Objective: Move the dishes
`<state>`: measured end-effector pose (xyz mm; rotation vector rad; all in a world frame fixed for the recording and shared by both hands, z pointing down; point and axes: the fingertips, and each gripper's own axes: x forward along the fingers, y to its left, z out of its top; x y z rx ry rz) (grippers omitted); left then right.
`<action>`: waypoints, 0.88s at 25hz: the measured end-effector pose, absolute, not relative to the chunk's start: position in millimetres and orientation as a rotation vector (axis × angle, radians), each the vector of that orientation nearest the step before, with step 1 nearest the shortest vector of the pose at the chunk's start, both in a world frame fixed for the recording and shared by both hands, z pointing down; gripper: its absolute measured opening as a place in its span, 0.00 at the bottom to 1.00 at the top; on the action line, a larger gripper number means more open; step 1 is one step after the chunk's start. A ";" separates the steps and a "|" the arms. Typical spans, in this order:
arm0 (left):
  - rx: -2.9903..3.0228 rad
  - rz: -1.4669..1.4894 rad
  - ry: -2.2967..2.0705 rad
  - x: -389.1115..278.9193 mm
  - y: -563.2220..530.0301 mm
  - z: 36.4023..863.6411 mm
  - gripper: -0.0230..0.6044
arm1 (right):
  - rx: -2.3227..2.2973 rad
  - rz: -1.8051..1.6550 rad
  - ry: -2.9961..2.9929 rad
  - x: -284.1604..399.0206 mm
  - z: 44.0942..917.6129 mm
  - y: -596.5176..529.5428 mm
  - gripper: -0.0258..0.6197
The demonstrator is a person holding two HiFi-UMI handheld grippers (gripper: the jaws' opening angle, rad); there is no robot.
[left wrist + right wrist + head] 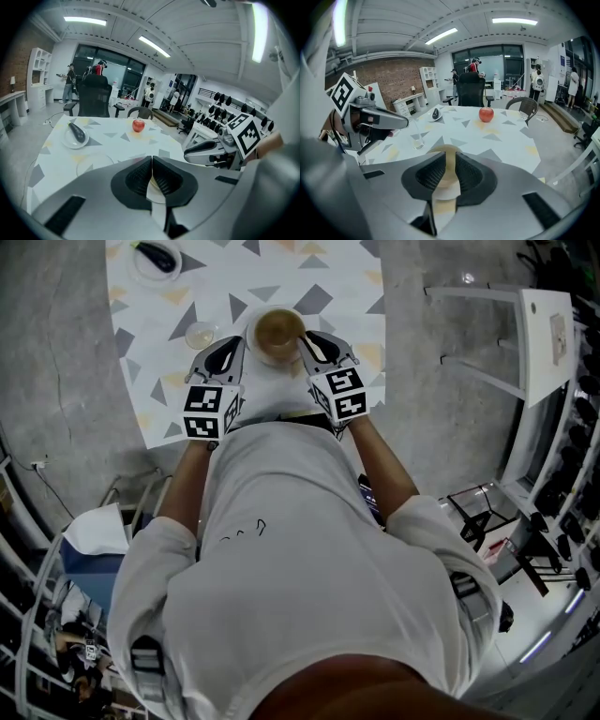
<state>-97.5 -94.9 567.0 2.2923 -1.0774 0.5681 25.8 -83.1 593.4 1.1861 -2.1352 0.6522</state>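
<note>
A tan bowl sits at the near edge of the white table with grey and yellow triangles. My left gripper is shut on its left rim and my right gripper on its right rim. In the left gripper view the jaws pinch the pale bowl rim, and the right gripper shows beyond. In the right gripper view the jaws clamp the bowl wall, with the left gripper at the left.
A clear glass stands just left of the bowl. A small plate with a dark eggplant lies at the far left, and a red apple at the far side. A black office chair stands beyond the table and a white rack to the right.
</note>
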 end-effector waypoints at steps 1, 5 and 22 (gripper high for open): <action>2.285 0.579 -1.074 -94.8 -91.9 570.6 0.07 | 1.180 0.672 -2.127 29.4 598.1 -82.1 0.15; 2.243 0.625 -1.069 -89.3 -79.0 588.8 0.07 | 1.168 0.800 -2.092 37.8 620.0 -78.7 0.19; 2.056 0.678 -1.154 -103.1 -48.3 629.6 0.07 | 1.251 1.358 -1.964 44.8 672.8 -95.7 0.27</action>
